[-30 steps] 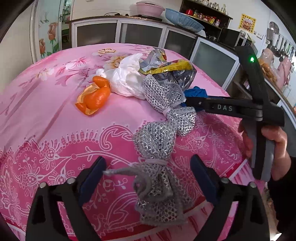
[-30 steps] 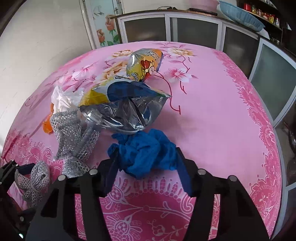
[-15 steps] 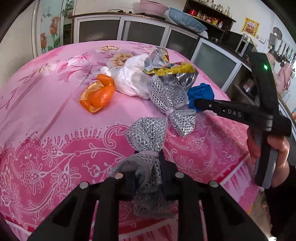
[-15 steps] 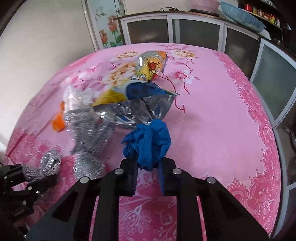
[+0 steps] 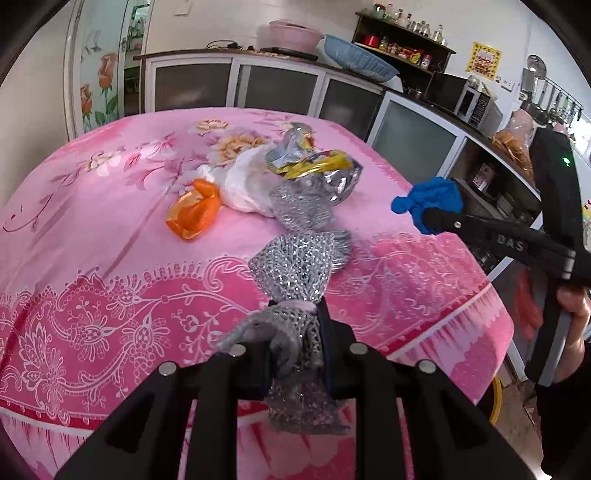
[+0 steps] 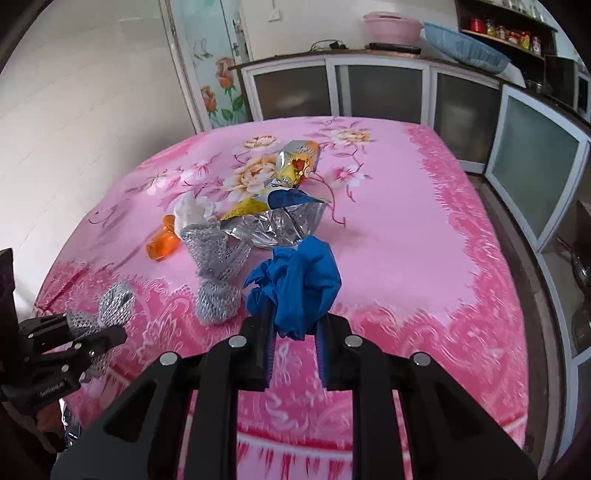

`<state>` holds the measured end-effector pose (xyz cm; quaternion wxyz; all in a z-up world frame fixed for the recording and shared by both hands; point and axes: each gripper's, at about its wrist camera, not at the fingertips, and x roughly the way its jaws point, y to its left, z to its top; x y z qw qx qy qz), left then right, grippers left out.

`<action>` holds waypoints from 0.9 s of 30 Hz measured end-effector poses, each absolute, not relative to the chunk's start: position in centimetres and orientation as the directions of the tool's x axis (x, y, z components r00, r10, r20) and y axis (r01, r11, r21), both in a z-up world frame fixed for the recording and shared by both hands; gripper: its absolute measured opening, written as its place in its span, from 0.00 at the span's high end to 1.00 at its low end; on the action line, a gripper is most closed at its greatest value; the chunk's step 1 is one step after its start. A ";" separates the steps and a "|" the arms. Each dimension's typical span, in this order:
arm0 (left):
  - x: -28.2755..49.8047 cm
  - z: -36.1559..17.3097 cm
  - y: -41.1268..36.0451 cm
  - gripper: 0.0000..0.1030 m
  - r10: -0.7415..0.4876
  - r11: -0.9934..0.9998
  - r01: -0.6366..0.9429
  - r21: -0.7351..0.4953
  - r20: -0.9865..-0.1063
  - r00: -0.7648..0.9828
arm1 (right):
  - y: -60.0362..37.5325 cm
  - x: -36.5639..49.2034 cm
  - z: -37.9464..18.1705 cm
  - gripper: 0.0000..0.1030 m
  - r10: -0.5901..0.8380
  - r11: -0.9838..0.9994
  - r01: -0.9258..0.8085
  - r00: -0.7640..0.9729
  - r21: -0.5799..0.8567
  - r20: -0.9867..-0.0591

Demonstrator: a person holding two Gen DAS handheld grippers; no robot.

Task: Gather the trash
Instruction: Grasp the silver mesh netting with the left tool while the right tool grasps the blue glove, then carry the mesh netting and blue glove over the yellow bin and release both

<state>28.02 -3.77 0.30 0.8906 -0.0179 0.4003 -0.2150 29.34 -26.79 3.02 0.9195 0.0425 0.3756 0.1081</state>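
My left gripper (image 5: 295, 325) is shut on a silver mesh wrapper (image 5: 295, 269), lifted off the pink tablecloth (image 5: 92, 229) near its front edge. My right gripper (image 6: 293, 325) is shut on a crumpled blue glove (image 6: 299, 277) and holds it above the cloth; the blue glove (image 5: 428, 201) and right gripper (image 5: 424, 218) also show at the right of the left wrist view. On the cloth lie a second silver mesh wrapper (image 6: 218, 258), orange peel (image 5: 194, 212), a white plastic bag (image 5: 243, 181) and foil snack bags (image 6: 280, 221).
Glass-front cabinets (image 6: 384, 92) run along the back and right of the table. A pink basin (image 5: 291, 35) and a blue basket (image 5: 354, 59) sit on the counter. The table's right edge (image 5: 491, 295) drops to a narrow floor gap beside the cabinets.
Both grippers went from open to shut, the left on the mesh wrapper, the right on the blue glove. Both then rose and pulled back, lifting their loads off the cloth.
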 end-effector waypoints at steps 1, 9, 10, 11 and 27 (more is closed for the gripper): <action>27.9 0.6 -4.0 0.82 -0.403 0.904 0.375 -0.205 -0.702 0.587 | -27.1 28.7 3.3 0.83 0.228 0.974 -0.164 0.698 0.159 -0.678; 25.9 2.1 -7.4 0.82 -0.458 0.867 0.458 -0.198 -0.679 0.573 | -31.2 22.8 5.0 0.83 0.171 0.983 -0.085 0.749 0.163 -0.640; 25.6 2.3 -8.1 0.82 -0.464 0.862 0.469 -0.195 -0.678 0.570 | -31.8 21.9 5.2 0.83 0.163 0.983 -0.074 0.755 0.165 -0.635; 25.4 2.4 -8.6 0.82 -0.473 0.855 0.480 -0.197 -0.676 0.565 | -32.3 21.1 5.4 0.83 0.157 0.984 -0.065 0.758 0.165 -0.633; 20.0 3.1 -22.0 0.82 -0.606 0.670 0.726 -0.156 -0.680 0.413 | -42.7 7.7 5.4 0.83 -0.038 0.965 0.185 0.795 0.184 -0.605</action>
